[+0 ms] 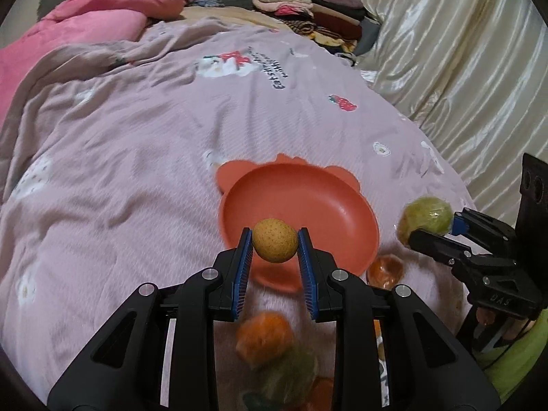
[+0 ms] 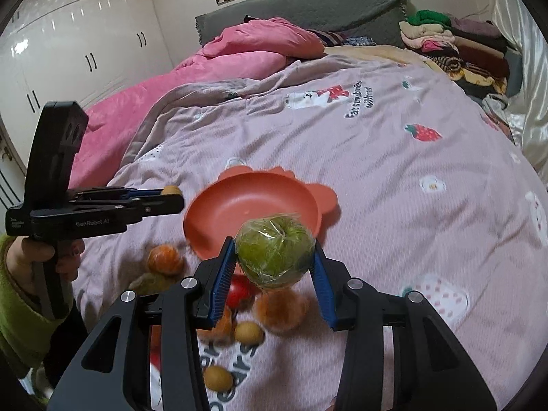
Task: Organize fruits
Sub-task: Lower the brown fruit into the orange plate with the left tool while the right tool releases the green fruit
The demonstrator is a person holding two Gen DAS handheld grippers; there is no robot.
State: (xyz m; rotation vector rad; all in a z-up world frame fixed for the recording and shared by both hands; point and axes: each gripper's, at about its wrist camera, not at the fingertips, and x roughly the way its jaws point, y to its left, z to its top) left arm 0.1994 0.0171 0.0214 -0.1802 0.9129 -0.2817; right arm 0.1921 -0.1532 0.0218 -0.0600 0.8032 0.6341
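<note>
- The bed filled both views, covered by a pale pink quilt printed with strawberries and small cartoon figures; a brighter pink duvet lay bunched near the grey headboard, and a stack of folded clothes sat at the far corner by the cream curtain.
- An orange-red plate with small ear-like tabs on its rim rested on the quilt with nothing in it.
- The left gripper hung above the near edge of the plate, its blue-padded fingers closed narrowly on a small speckled brown fruit, pads pressing both sides.
- The right gripper hung beside the plate, its fingers set somewhat wider and clamped on a green apple wrapped in clear film; in the left wrist view it was just right of the plate.
- A hand in a green sleeve gripped the left gripper's handle.
- Loose fruit lay on the quilt near the plate's front edge: blurred oranges, a red fruit, and two more small brown fruits, one further forward than the other.
</note>
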